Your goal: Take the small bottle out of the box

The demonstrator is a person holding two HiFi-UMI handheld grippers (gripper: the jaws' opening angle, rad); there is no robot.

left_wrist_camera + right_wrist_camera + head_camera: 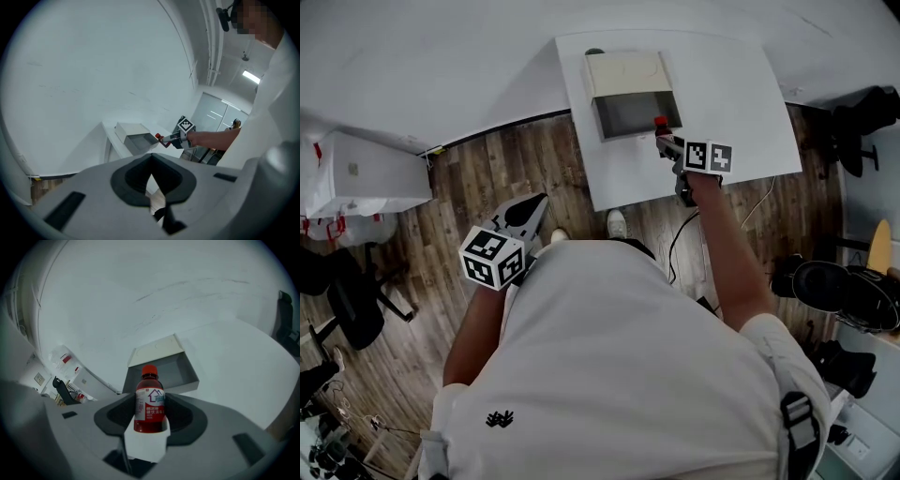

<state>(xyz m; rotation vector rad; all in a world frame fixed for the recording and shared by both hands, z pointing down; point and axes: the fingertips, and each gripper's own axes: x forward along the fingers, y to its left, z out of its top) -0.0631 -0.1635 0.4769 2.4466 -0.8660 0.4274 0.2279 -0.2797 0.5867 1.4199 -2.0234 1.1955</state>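
A wooden floor (516, 159) fills most of the head view, and on it, against the pale wall, stands a white table (741, 112). The person, in a white shirt (619, 356), stands at the table's near edge with the right arm stretched over the tabletop and the left arm bent low at the side. A white cabinet (356, 173) sits on the floor well to the left, with a black chair (352, 300) near it. Toward the back of the table lies the box (630, 73), a shallow grey tray with its pale lid folded back away from the person; the tray's inside shows bare. The left gripper (536, 206) hangs over the floor, well apart from the table, and its own view shows the dark pads brought together at the tips with nothing between them, so this claw is clenched and empty. The right gripper (667, 142) reaches to the box's near right corner, and its jaws are grasping the small bottle (149, 401), pressing on its lower body from either side. The bottle stands upright in that grip, dark red with a red cap and a white label bearing a house outline. Seen from the right gripper view it sits in front of the open tray, nearer than the tray's front wall; from the head view its cap lies just at the tray's right front corner.
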